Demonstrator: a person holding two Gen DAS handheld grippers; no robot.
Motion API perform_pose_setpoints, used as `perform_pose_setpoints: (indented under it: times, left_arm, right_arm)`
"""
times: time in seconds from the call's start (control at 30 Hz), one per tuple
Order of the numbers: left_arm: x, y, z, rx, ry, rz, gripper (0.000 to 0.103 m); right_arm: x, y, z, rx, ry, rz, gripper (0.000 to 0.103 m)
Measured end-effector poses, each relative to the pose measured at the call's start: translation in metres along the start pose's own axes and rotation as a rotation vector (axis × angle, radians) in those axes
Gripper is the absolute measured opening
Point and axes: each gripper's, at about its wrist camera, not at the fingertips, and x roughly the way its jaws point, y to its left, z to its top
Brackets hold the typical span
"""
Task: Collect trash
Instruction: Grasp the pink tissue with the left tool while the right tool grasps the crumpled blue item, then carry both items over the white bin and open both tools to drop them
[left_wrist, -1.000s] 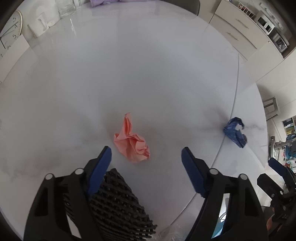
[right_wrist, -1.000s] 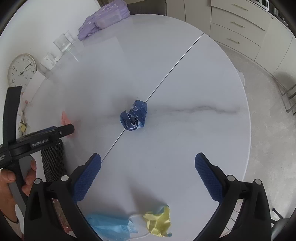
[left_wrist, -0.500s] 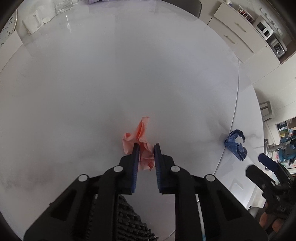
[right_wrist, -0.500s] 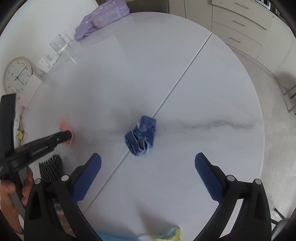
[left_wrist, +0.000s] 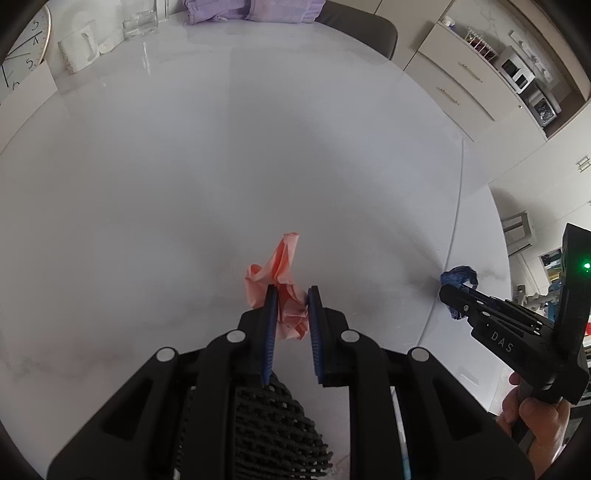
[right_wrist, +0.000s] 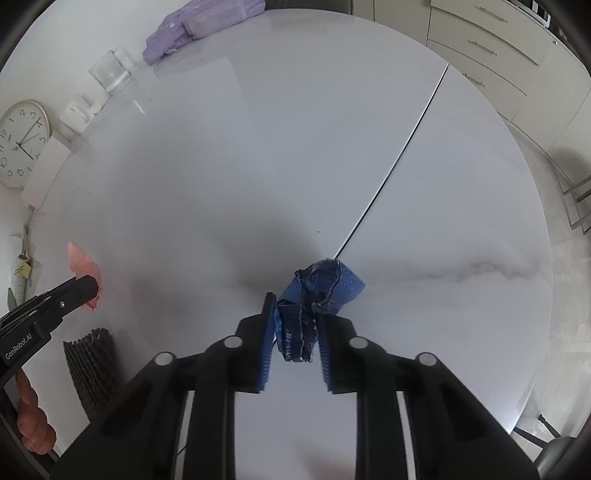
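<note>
Both grippers pinch wads: left gripper (left_wrist: 290, 295) pink paper (left_wrist: 282, 280), right gripper (right_wrist: 295, 314), closing, blue wrapper (right_wrist: 317, 291).

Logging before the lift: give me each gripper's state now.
Left gripper: shut on the crumpled pink paper.
Right gripper: jaws closing, pads already pressing the crumpled blue wrapper.

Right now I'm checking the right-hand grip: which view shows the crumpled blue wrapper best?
The right wrist view: the blue wrapper sits large and central between the closing right gripper pads. The left wrist view shows the wrapper only small near the edge, partly hidden behind that gripper.
</note>
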Motion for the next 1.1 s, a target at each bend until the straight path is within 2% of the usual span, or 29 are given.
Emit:
perform_pose_setpoints:
  times: [0.17,0.27,0.37,0.53,0.73,0.93,1.1]
  left_arm:
    - [-0.024,-0.026,-0.007,0.051,-0.021,-0.007,0.016]
    - [-0.046,-0.055,-0.022,0.101,-0.031,-0.031,0.016]
    - [-0.061,-0.101,-0.039,0.179,-0.027,-0.053,0.016]
    - [-0.082,-0.178,-0.084,0.309,0.003,-0.095,0.017]
    - [-0.093,-0.266,-0.152,0.47,0.057,-0.165,0.017]
    - [-0.093,-0.344,-0.213,0.626,0.096,-0.213,0.017]
    - [-0.088,-0.392,-0.247,0.714,0.118,-0.224,0.017]
  right_arm:
    - [-0.037,-0.013,-0.013,0.018,-0.03,0.052,0.016]
    - [-0.072,-0.03,-0.032,0.024,-0.064,0.063,0.016]
    - [-0.105,-0.052,-0.059,0.027,-0.085,0.056,0.016]
    - [-0.156,-0.091,-0.113,0.044,-0.11,0.024,0.016]
    - [-0.213,-0.156,-0.198,0.115,-0.147,-0.039,0.016]
    - [-0.242,-0.218,-0.265,0.223,-0.165,-0.074,0.016]
    - [-0.251,-0.251,-0.294,0.28,-0.177,-0.089,0.016]
